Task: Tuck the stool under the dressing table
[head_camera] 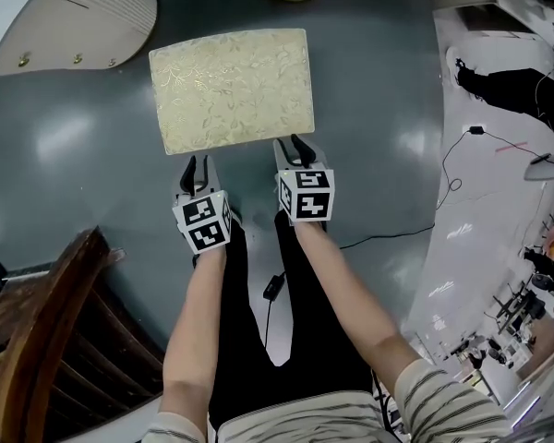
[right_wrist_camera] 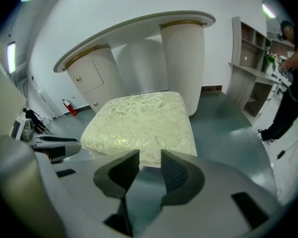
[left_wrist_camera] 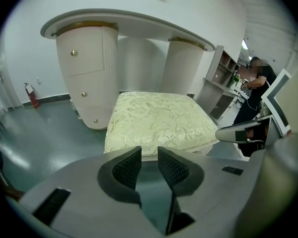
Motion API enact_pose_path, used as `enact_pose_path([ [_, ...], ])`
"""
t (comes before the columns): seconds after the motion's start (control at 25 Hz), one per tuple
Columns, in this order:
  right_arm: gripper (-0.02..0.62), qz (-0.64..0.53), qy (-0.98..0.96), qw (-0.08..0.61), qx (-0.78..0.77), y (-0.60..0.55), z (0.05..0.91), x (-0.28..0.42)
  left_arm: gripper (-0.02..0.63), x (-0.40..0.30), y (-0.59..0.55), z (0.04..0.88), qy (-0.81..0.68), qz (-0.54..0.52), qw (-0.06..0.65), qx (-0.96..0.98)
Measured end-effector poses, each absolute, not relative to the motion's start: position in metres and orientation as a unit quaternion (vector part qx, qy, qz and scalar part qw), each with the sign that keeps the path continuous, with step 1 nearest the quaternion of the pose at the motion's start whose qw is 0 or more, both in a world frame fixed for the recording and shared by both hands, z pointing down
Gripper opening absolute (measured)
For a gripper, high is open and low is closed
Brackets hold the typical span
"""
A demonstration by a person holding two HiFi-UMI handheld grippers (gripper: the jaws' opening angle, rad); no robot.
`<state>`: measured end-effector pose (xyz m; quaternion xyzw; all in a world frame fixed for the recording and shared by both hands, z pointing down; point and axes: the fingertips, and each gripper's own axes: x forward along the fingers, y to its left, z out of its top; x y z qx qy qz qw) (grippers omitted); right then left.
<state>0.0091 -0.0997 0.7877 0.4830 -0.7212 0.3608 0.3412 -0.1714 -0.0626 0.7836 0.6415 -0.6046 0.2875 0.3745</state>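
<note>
The stool (head_camera: 231, 86) has a pale gold, leaf-patterned cushion and stands on the grey floor in front of the dressing table (left_wrist_camera: 129, 26), a white curved top on ribbed pedestals (head_camera: 74, 17). My left gripper (head_camera: 196, 164) hangs just short of the cushion's near edge on the left, jaws open and empty. My right gripper (head_camera: 295, 144) is at the near edge on the right, open too, with nothing between its pads. In the left gripper view the stool (left_wrist_camera: 159, 120) lies just beyond the left gripper (left_wrist_camera: 149, 155). The right gripper view shows the stool (right_wrist_camera: 139, 125) past the right gripper (right_wrist_camera: 150, 157).
A dark wooden chair (head_camera: 46, 340) stands at the lower left. A white desk (head_camera: 480, 201) with cables and small items runs along the right, and a person in black (head_camera: 508, 90) stands by it. A black cable (head_camera: 272, 289) lies on the floor near my legs.
</note>
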Motion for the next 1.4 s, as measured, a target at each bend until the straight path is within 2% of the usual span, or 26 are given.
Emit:
enact_pose_path([
  [0.2,0.134,0.359,-0.715,0.35,0.487,-0.102,0.797,0.01,0.118,-0.175,-0.067,0.796,-0.607,0.298,0.374,0.635],
  [0.4,0.17,0.357,-0.708,0.358,0.493,-0.11,0.802,0.011,0.16,-0.179,-0.073,0.802,-0.603,0.312,0.372,0.633],
  [1.4,0.179,0.333,-0.719,0.376,0.48,-0.118,0.811,0.009,0.165,-0.181,-0.081,0.815,-0.588,0.348,0.365,0.632],
])
